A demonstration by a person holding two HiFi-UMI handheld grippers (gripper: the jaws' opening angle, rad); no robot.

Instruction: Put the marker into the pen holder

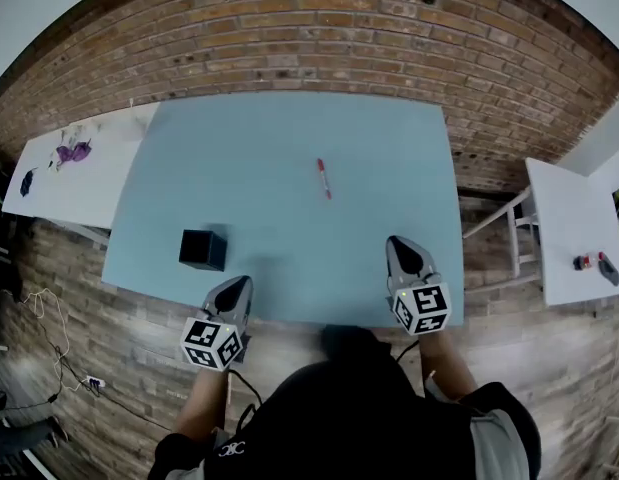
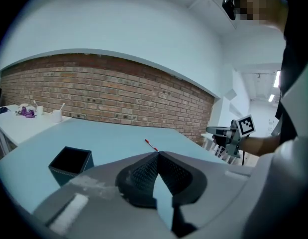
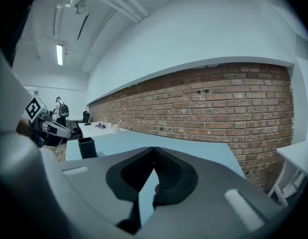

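Two grippers hover over the near edge of the table (image 1: 289,133), and both are clenched on nothing. In each gripper view the dark, ribbed pads meet at their tips, and only a thin wedge of tabletop shows beneath them.

The marker (image 1: 324,178) lies flat near the middle of the table, well ahead of both grippers. It sits roughly between the line of the left gripper (image 1: 238,284) and that of the right gripper (image 1: 404,245). In the left gripper view it appears just above the closed tips, a slim, mostly red stick, and its far end is angled slightly to the left.

The pen holder (image 1: 203,249) stands near the table's front left, just ahead and to the left of the left gripper and well apart from the marker. It is a square, open-topped black box with matte walls and a dark hollow inside.

The tabletop is smooth, pale blue and rectangular. The grippers have rounded grey moulded shells, and each carries a cube with black-and-white square markers. A rough red brick wall (image 1: 319,38) runs behind the table.
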